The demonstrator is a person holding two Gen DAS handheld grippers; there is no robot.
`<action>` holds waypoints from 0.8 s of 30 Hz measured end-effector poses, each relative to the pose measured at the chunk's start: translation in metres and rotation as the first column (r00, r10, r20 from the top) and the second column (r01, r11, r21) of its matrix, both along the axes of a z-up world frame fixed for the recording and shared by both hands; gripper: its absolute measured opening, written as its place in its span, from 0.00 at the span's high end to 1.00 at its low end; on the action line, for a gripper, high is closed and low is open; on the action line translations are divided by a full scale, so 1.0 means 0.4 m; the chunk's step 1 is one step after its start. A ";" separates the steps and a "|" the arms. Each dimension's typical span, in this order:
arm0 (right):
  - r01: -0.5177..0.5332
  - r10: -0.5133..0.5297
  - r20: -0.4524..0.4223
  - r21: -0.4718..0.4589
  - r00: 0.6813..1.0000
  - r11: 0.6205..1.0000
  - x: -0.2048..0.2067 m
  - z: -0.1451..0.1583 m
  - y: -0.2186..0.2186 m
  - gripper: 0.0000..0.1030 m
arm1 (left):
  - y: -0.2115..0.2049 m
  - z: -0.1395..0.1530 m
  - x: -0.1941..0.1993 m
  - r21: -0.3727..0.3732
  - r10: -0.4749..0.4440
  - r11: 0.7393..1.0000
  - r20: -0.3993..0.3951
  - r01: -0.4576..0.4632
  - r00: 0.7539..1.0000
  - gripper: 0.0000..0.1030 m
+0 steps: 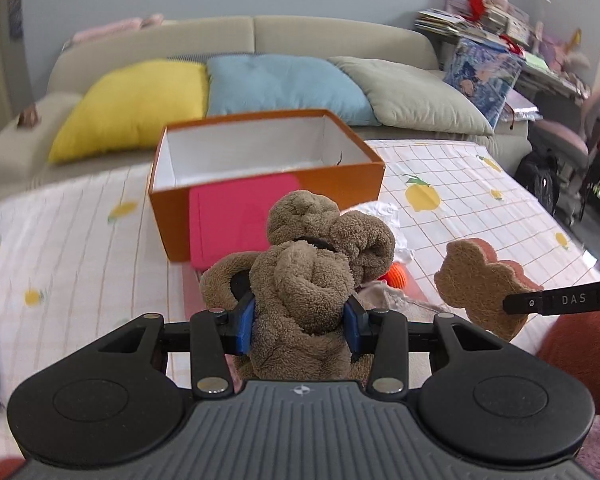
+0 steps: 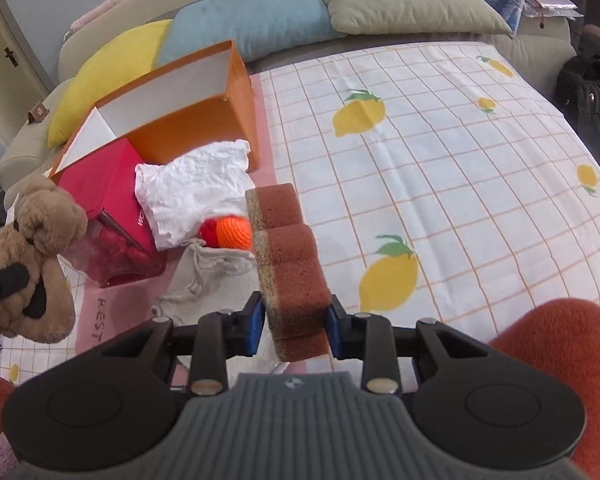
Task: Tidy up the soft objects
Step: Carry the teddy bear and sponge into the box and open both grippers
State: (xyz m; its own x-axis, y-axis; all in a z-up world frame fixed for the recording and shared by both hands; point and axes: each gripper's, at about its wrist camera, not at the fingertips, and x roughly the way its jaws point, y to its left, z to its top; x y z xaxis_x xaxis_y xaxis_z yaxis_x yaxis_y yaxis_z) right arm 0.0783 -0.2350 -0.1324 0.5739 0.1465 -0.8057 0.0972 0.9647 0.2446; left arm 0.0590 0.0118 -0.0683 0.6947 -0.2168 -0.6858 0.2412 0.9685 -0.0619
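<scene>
- Left gripper (image 1: 299, 326) clamped on a brown plush bear (image 1: 312, 276), blue pads pressed into its body, toy clear of the bedsheet
- Orange box (image 1: 268, 188) straight ahead of the left gripper, top open, white inside apparently empty, long axis running left to right across the view; a pink box (image 1: 228, 224) against its near wall
- Probably the bear next for the box: forward, up over the near wall; left gripper the nearer one
- Between the grippers on the lemon-print sheet (image 2: 440, 168): crumpled white cloth (image 2: 196, 192), orange knitted ball (image 2: 234, 230) touching a red one, beige drawstring pouch (image 2: 208, 276), all near the orange box
- Right gripper (image 2: 296, 326) pinching a bear-shaped brown sponge (image 2: 290, 256), long axis pointing away along the fingers, box ahead and to the left
- Writing: "DAS" on the right gripper's finger in the left view; "REST" partly legible on a pink mat (image 2: 96, 312); white letters on the pink box too small to read
</scene>
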 end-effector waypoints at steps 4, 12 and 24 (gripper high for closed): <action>-0.031 0.032 0.044 -0.008 0.999 0.999 -0.004 0.044 0.020 0.70 | 0.025 0.010 -0.001 -0.059 0.030 0.998 -0.011 -0.031 0.999 0.53; -0.112 0.111 0.175 -0.007 0.978 0.994 0.080 0.153 0.070 0.70 | 0.062 0.104 0.063 -0.126 0.069 0.990 0.095 -0.057 0.993 0.53; -0.210 0.228 0.265 -0.098 0.937 0.973 0.443 0.213 0.194 0.70 | 0.108 0.149 0.339 -0.093 0.108 0.991 0.086 -0.100 0.990 0.53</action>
